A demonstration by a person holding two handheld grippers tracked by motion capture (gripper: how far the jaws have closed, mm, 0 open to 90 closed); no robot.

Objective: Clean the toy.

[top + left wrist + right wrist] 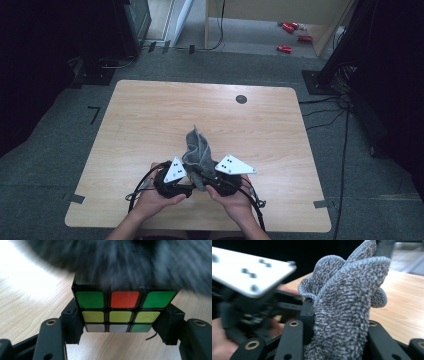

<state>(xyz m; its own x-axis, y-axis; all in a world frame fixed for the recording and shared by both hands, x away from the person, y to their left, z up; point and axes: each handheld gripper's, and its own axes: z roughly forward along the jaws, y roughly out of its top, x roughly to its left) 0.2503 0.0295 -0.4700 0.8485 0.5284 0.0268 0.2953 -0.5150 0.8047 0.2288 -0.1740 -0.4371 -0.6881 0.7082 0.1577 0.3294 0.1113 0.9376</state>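
I have the left gripper (120,322) clamped on a puzzle cube (123,308), its 2 fingers (71,323) pressing the cube's opposite sides just above the counter (150,115). My right gripper (337,340) is closed on a grey cloth (347,302), bunched upright between its fingers (308,315). From the high view, the cloth (199,152) stands between both grippers and drapes over the cube, at the counter's near middle.
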